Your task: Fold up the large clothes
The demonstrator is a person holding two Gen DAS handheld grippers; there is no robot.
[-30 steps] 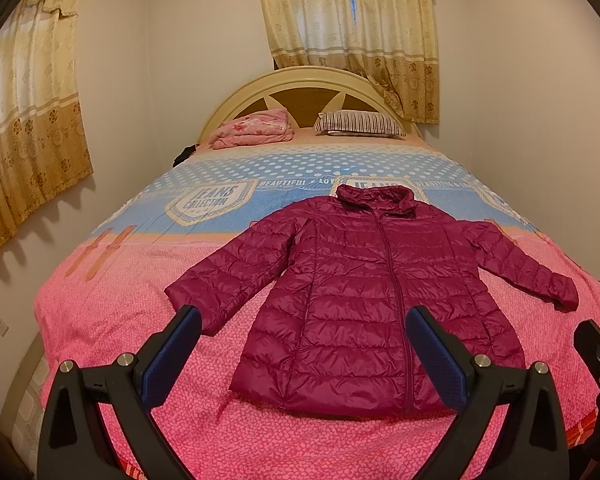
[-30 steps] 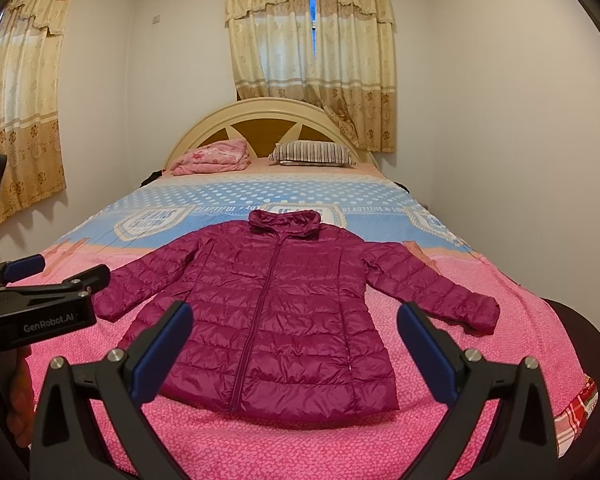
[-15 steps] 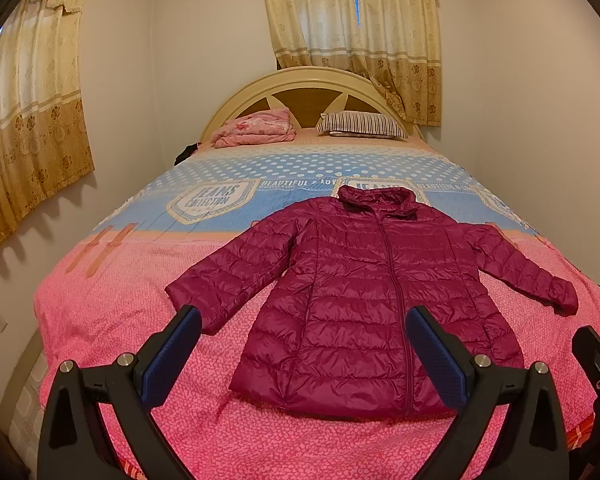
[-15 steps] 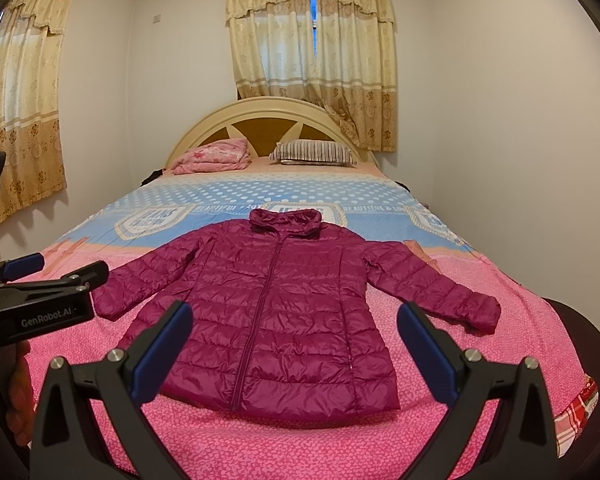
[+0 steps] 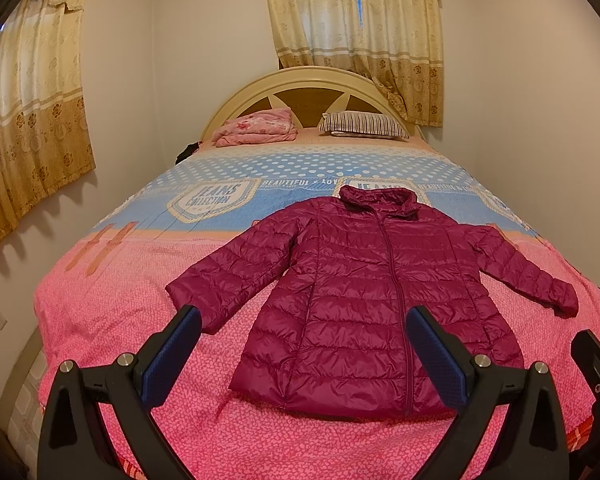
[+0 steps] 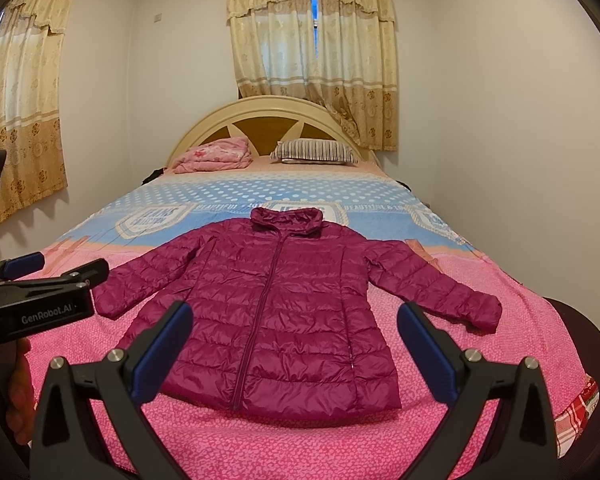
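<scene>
A magenta quilted puffer jacket [image 5: 372, 304] [image 6: 284, 304] lies flat and zipped on the bed, collar toward the headboard, both sleeves spread outward. My left gripper [image 5: 304, 344] hovers open above the foot of the bed, short of the jacket's hem, nothing between its blue-padded fingers. My right gripper [image 6: 296, 340] is open too, held in front of the hem. In the right wrist view the left gripper [image 6: 40, 276] shows at the left edge, with a hand [image 6: 18, 392] below it.
The bed [image 5: 112, 320] has a pink and blue cover. A folded pink blanket [image 5: 256, 128] and a striped pillow [image 5: 362, 124] rest by the cream headboard [image 6: 268, 108]. White walls close both sides; curtains [image 6: 312, 52] hang behind and at left.
Both grippers stay open; the left view has shifted very slightly. The jacket has not moved.
</scene>
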